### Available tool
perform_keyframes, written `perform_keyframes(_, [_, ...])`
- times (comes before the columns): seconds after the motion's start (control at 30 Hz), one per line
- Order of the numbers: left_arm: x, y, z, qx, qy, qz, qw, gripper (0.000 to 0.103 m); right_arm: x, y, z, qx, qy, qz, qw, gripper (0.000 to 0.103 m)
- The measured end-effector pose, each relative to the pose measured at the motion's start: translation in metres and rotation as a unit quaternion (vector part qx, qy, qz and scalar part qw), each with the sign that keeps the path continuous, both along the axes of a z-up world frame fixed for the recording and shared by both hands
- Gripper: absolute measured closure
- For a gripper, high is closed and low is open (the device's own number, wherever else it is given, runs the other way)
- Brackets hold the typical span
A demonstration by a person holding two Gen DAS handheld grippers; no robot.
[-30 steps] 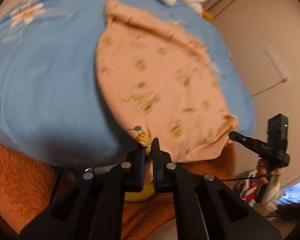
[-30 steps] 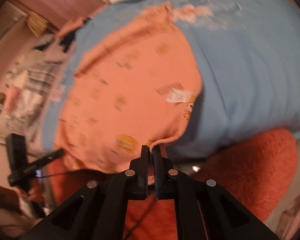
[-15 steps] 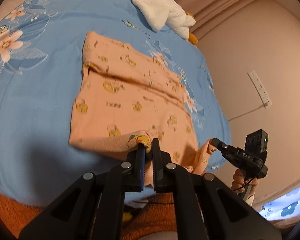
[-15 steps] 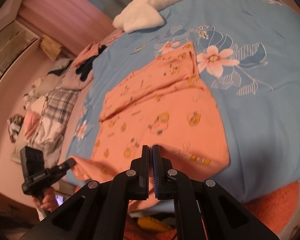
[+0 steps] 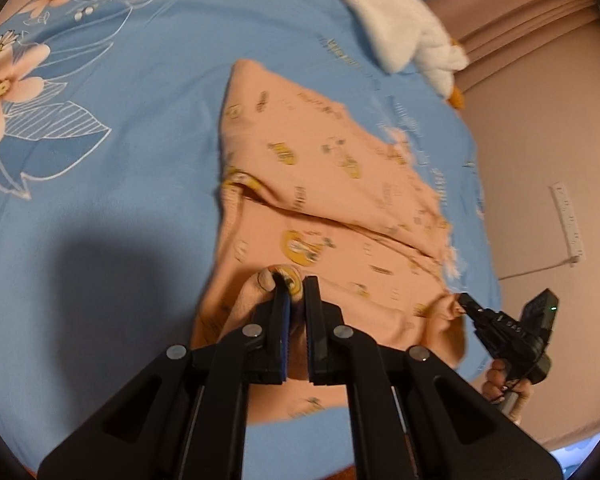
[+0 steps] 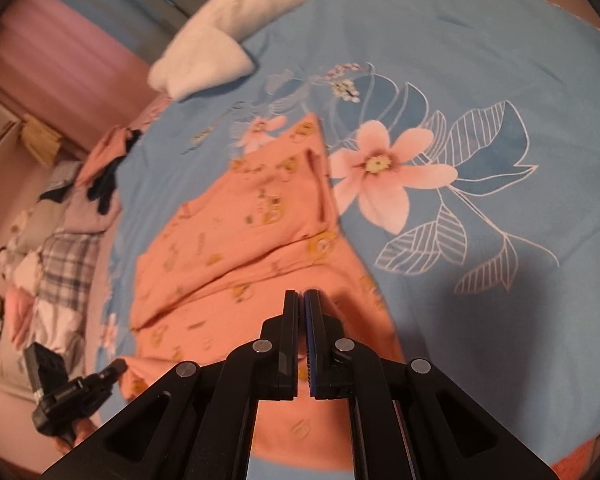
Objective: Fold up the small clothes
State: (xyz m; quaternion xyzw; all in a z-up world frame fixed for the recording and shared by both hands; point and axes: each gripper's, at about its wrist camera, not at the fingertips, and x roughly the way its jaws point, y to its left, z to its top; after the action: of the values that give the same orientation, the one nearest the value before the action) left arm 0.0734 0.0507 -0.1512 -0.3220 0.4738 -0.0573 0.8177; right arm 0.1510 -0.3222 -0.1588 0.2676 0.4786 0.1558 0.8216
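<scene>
My left tool (image 5: 294, 294) and right tool (image 6: 302, 300) each pinch one near corner of the peach garment (image 5: 340, 200), which lies on the blue bed (image 5: 120, 200). I am mid-fold; next I should carry both corners toward twelve o'clock, evenly.

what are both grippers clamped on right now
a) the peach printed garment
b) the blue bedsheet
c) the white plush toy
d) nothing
a: the left gripper and the right gripper each pinch an edge of the peach garment, lifted over the blue bedsheet.
</scene>
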Motion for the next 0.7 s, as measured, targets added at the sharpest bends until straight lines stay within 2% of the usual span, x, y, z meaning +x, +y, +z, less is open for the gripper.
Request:
perform_keyframes(0.13, [0.012, 0.004, -0.017, 0.003, 0.028, 0.014, 0.9995, 0.096, 0.007, 0.003, -0.008, -0.025, 0.010, 0.003, 1.000, 0.098])
perform_keyframes(0.3, [0.008, 0.010, -0.011, -0.001, 0.024, 0.012, 0.9996, 0.095, -0.001, 0.001, 0.001, -0.053, 0.001, 0.004, 0.999, 0.098])
perform_keyframes(0.4, [-0.005, 0.012, 0.008, 0.037, 0.000, 0.024, 0.9990, 0.094, -0.015, 0.002, 0.021, -0.111, -0.028, 0.011, 0.993, 0.098])
perform_keyframes(0.47, [-0.015, 0.010, 0.022, 0.064, -0.017, 0.022, 0.9976, 0.092, -0.027, 0.005, 0.031, -0.115, -0.040, 0.032, 0.992, 0.098])
perform_keyframes(0.57, [-0.031, -0.001, 0.038, 0.076, -0.043, -0.015, 0.9961, 0.091, -0.034, 0.020, 0.032, -0.095, -0.039, 0.074, 0.992, 0.097])
perform_keyframes(0.7, [-0.043, -0.019, 0.036, 0.055, -0.036, -0.081, 0.9946, 0.092, -0.044, 0.053, 0.021, -0.074, -0.021, 0.143, 0.987, 0.097])
